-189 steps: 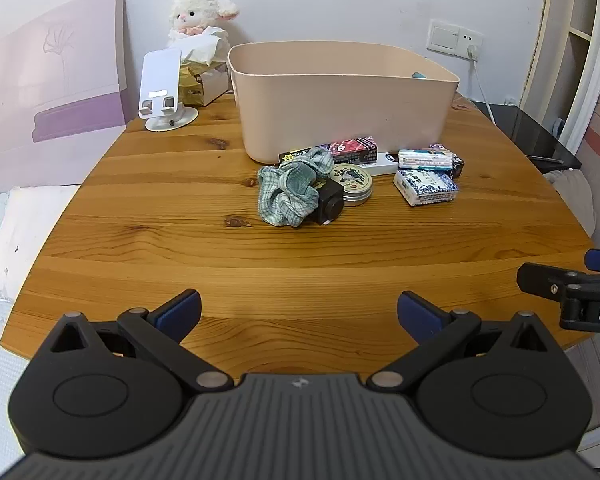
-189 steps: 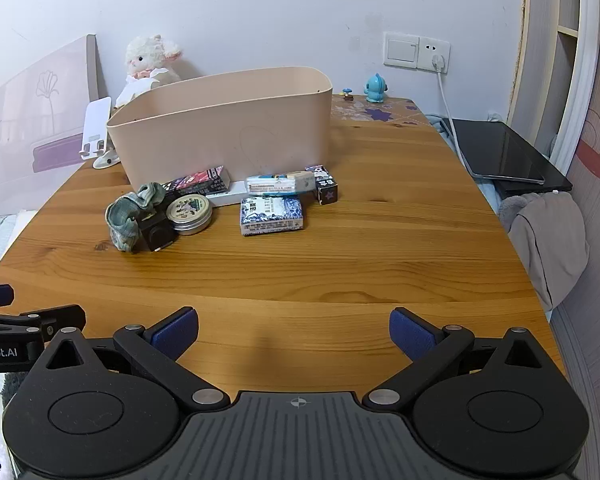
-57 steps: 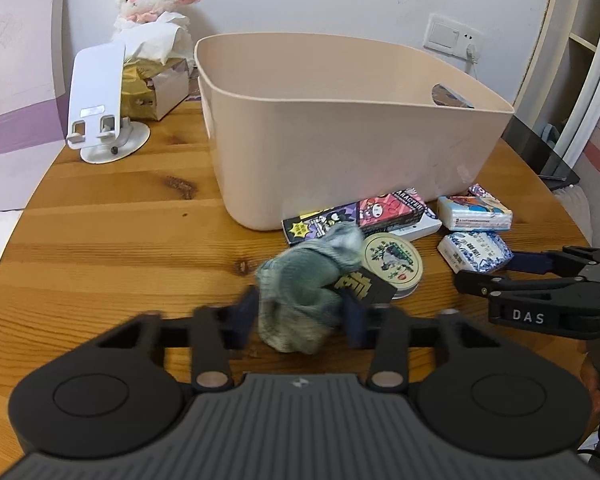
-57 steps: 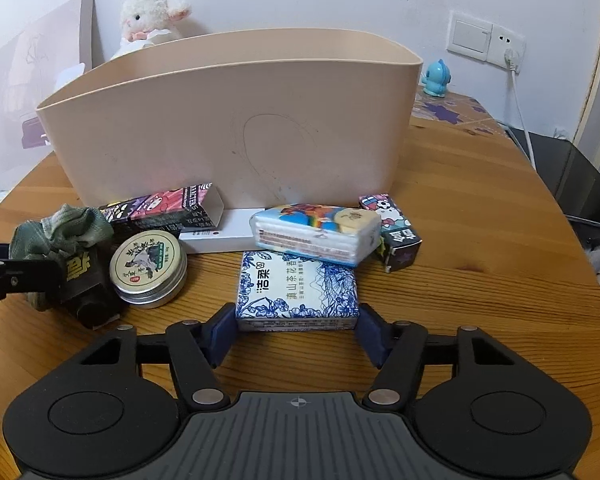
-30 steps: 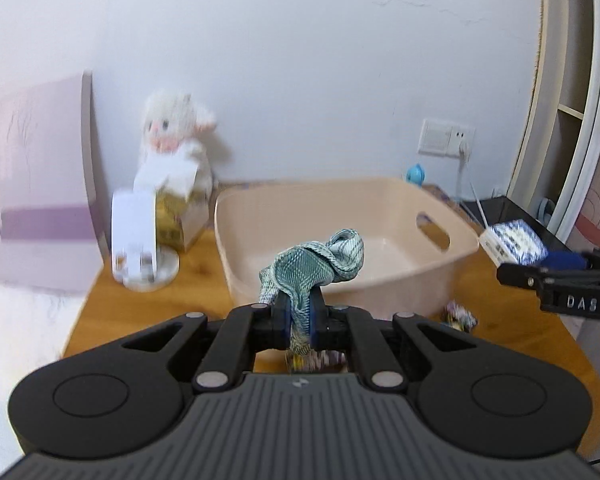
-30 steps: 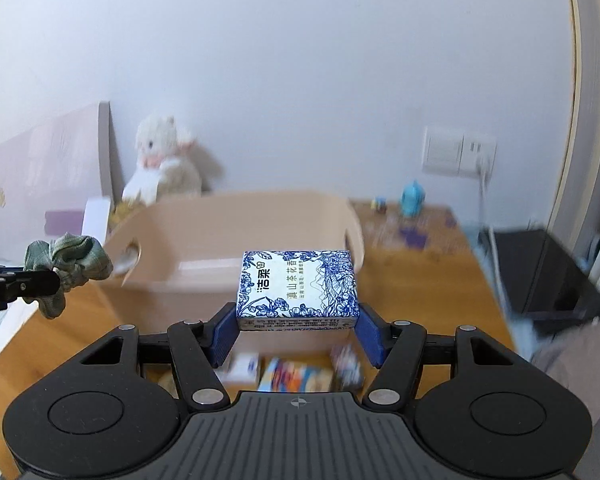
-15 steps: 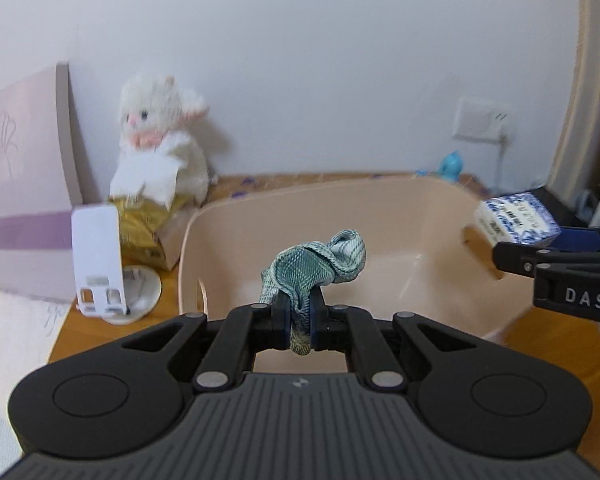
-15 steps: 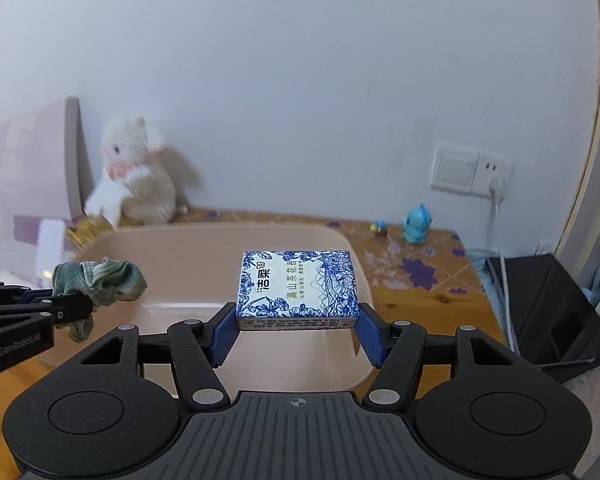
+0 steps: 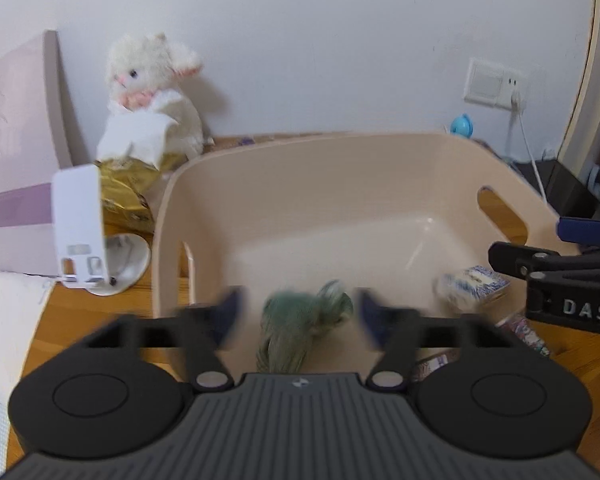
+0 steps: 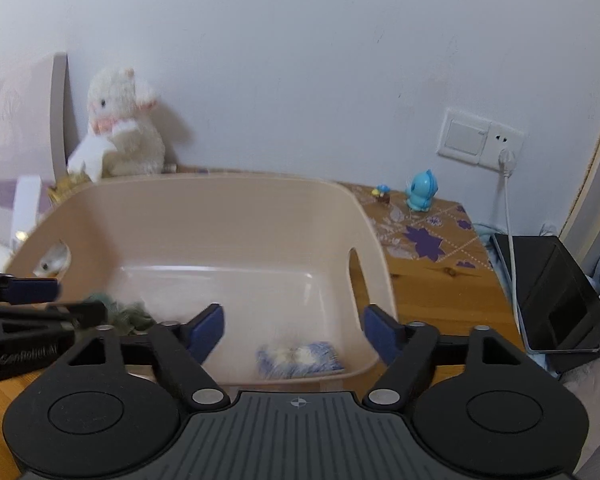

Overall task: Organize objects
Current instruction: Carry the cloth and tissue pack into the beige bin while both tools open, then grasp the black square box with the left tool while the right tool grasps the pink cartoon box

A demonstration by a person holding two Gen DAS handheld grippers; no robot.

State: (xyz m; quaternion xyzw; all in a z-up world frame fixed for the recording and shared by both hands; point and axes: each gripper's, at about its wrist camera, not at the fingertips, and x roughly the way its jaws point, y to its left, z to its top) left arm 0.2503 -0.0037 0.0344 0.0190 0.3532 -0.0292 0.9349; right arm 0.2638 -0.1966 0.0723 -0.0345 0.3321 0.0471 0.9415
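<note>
A beige plastic bin [image 9: 284,168] [image 10: 236,200] stands on the wooden table. My left gripper [image 9: 298,314] is open above the bin's near left part, and the green cloth [image 9: 300,320] [image 10: 116,314] is blurred between and below its fingers, free of them. My right gripper [image 10: 296,330] is open above the bin's near right part, and the blue-and-white tissue pack [image 10: 298,358] [image 9: 472,286] is blurred below it inside the bin. The right gripper also shows at the right of the left wrist view [image 9: 556,248].
A white plush lamb [image 9: 152,92], a gold tissue box [image 9: 128,196] and a white phone stand [image 9: 80,228] stand left of the bin. A blue figurine [image 10: 420,192], a wall socket with a cable [image 10: 504,144] and a black device [image 10: 560,296] are to the right. Small packets [image 9: 524,332] lie in front of the bin.
Both grippers have opened over the bin. The green cloth has left the left gripper and the tissue pack has left the right gripper; both are dropping into the bin.
</note>
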